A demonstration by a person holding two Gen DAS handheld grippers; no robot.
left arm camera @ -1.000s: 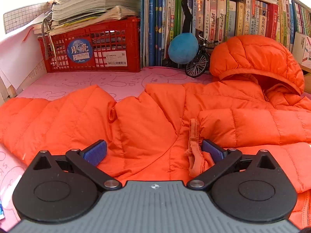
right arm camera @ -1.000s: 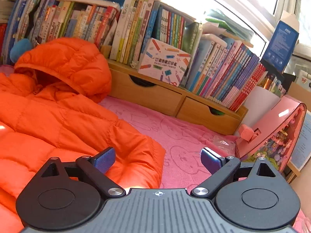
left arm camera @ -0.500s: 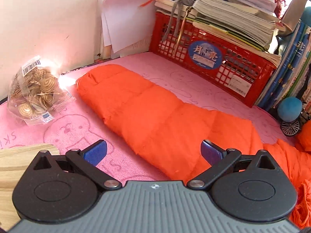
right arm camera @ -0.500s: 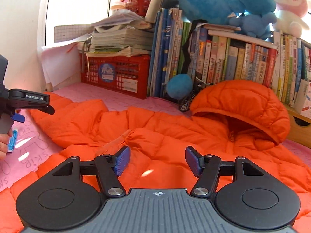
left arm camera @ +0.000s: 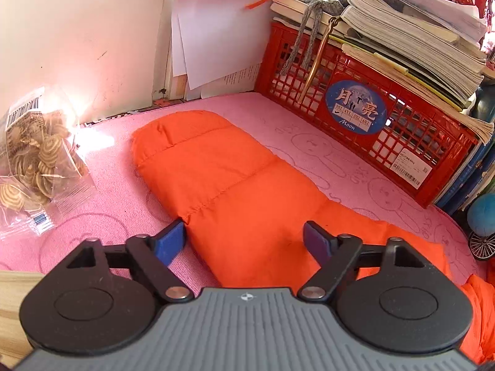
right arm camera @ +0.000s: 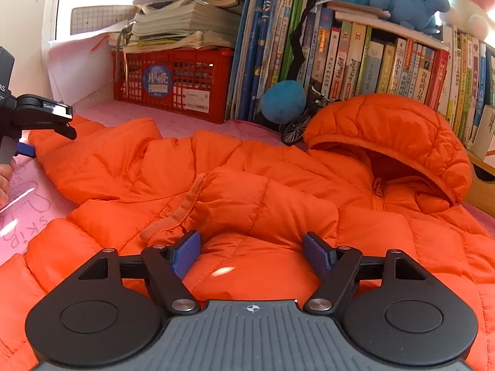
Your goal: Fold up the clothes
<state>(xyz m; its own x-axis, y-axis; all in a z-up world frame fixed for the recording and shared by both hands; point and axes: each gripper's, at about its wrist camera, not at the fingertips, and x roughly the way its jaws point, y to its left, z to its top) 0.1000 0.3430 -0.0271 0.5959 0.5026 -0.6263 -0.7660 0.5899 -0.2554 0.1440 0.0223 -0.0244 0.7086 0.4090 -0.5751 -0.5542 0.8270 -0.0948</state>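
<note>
Jacket (right arm camera: 278, 191), orange quilted, lies spread on the pink mat (left arm camera: 340, 167), hood (right arm camera: 389, 130) propped against the row of books (right arm camera: 371, 61) at the back. One sleeve (left arm camera: 216, 167) stretches flat toward the corner where the white wall (left arm camera: 77, 31) meets loose paper sheets (left arm camera: 216, 31).

Left gripper (left arm camera: 244, 241): jaws closing, sleeve lying between the blue pads; the left pad sits just off the sleeve's edge over the mat, the right pad over the fabric. Pads not seen pressing the cloth.

Right gripper (right arm camera: 252, 253): jaws opening, hovering over the jacket body near a folded-over sleeve cuff (right arm camera: 173, 216); nothing clamped.

Open room: a strip of bare mat between the sleeve and the red crate (left arm camera: 371, 114); another strip on the sleeve's other side, bounded by a clear snack bag (left arm camera: 34, 167) and a wooden edge (left arm camera: 12, 303) at the lower left. Crate stacked with papers (left arm camera: 417, 24). Blue ball (right arm camera: 283, 100) and small toy bicycle (right arm camera: 297, 126) crowd the mat just beside the hood.

Hidden or cut off: jacket's lower hem lies under the right gripper's housing. In the right wrist view the left gripper shows only in part at the frame edge, with a bit of a hand (right arm camera: 4, 179). Sleeve's join to the body is cut off in the left wrist view.
</note>
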